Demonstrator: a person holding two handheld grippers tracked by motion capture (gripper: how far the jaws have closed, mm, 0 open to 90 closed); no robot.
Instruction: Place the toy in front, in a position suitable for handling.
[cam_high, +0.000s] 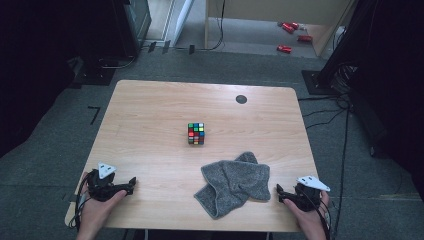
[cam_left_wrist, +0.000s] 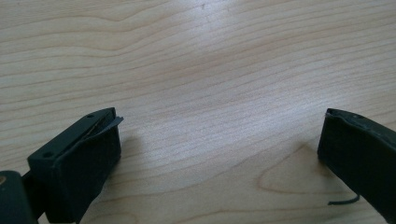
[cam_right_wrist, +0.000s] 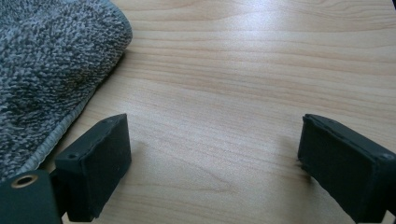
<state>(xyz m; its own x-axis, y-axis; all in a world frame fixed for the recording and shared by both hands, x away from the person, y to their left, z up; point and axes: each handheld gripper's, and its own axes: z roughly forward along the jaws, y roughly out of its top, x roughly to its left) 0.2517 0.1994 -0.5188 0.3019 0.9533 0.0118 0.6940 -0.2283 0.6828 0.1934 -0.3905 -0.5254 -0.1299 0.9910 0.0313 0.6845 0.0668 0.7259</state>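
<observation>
From above, the wooden bench (cam_high: 150, 120) is standing on grey carpet (cam_high: 50, 165); the towel (cam_high: 232, 182) is lying just right of centre, below the cube (cam_high: 196, 133). The left gripper (cam_left_wrist: 219, 140) is hovering over bare wood, fingers (cam_left_wrist: 79, 158) spread. The right gripper (cam_right_wrist: 215, 149) is sitting beside the towel (cam_right_wrist: 46, 70), fingers (cam_right_wrist: 98, 158) apart, empty.

Seen along the right tool (cam_right_wrist: 215, 154), two black jaws rise from the bottom edge and stand wide apart with bare wood grain between them. A grey, nubby towel (cam_right_wrist: 46, 70) with a stitched hem lies on the pale wooden worktop (cam_right_wrist: 261, 65) at upper left; its edge runs just beside the left-hand jaw. Light glares off the wood near the top.
</observation>
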